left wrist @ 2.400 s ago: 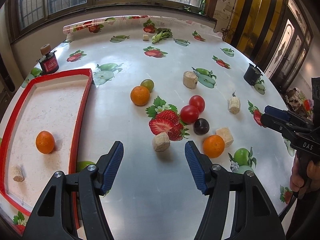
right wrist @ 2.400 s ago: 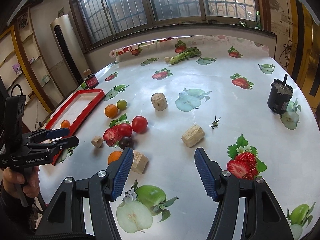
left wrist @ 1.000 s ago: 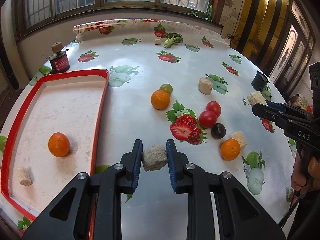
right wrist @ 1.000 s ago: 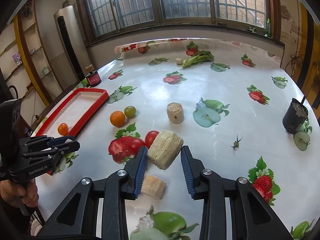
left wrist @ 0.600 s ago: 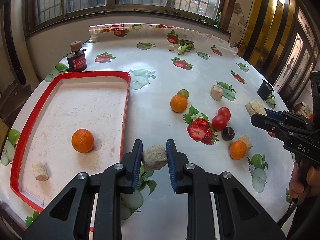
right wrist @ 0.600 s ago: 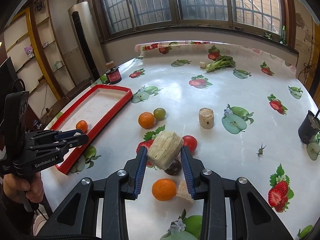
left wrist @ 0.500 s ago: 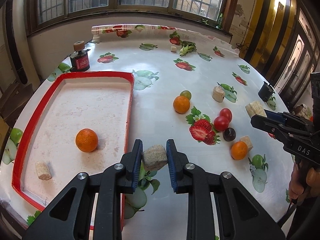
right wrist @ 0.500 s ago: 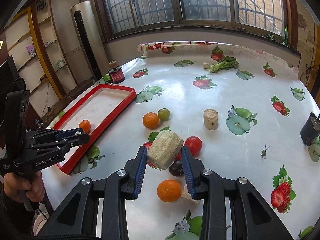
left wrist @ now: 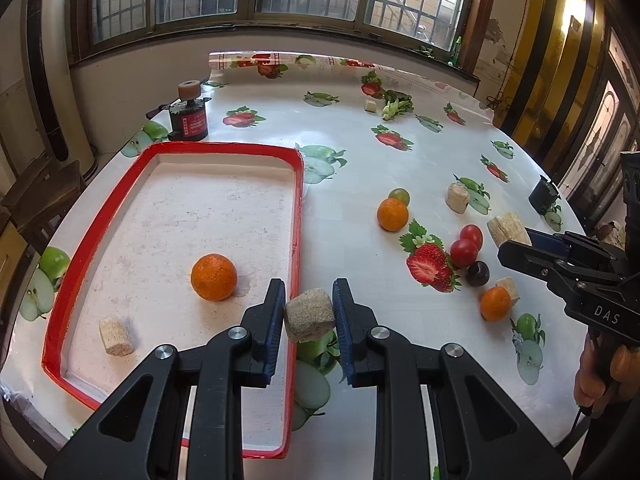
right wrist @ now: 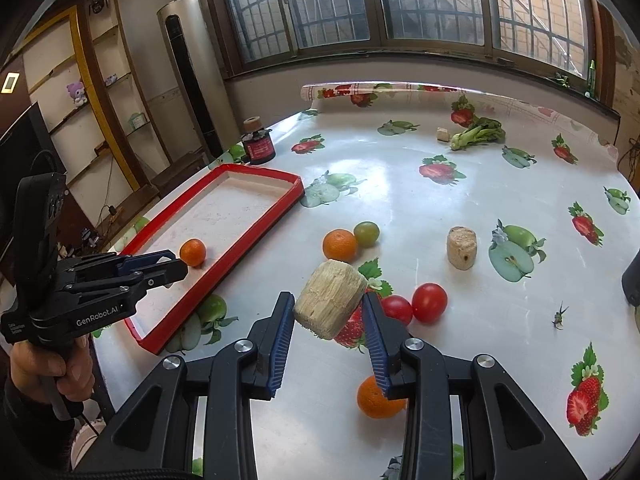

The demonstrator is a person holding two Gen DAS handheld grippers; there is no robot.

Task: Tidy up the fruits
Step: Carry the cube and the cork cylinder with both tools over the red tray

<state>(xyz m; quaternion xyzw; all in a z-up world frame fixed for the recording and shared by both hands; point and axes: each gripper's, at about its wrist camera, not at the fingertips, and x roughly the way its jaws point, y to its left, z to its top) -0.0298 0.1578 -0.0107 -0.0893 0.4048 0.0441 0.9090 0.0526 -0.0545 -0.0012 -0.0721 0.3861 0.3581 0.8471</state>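
From over the left hand, the left gripper (left wrist: 308, 316) is clenched on a small beige chunk (left wrist: 309, 315), a rough, fibrous stub with a flat cut face, held in the air right above the near long rim of the red tray (left wrist: 297, 216). Inside the tray an orange (left wrist: 213, 277) sits on the pale floor and another beige piece (left wrist: 115, 336) lies toward the near left corner. To my eye this is the carrying step: the chunk is lifted and nearly at the tray, so the next move calls for easing it a little leftward past the rim, lowering it onto bare floor beside the orange, and only then letting the fingers part. Out on the tabletop (left wrist: 360, 176) wait a second orange (left wrist: 392, 214), a green fruit (left wrist: 399, 196), two red tomatoes (left wrist: 464, 247), a dark plum (left wrist: 478, 273) and a third orange (left wrist: 495, 303). From over the right hand, the right gripper (right wrist: 329, 317) grasps a larger cut cylinder (right wrist: 330, 299), straw-coloured and stringy along its side, tilted between the blue fingers (right wrist: 285, 320) and held clear above the tabletop, with the tomatoes just beyond it. It is still well apart from the tray, which lies off to the left, so I judge it needs a longer swing across before release. The left gripper shows at the left of this view, level with the tray's near end.
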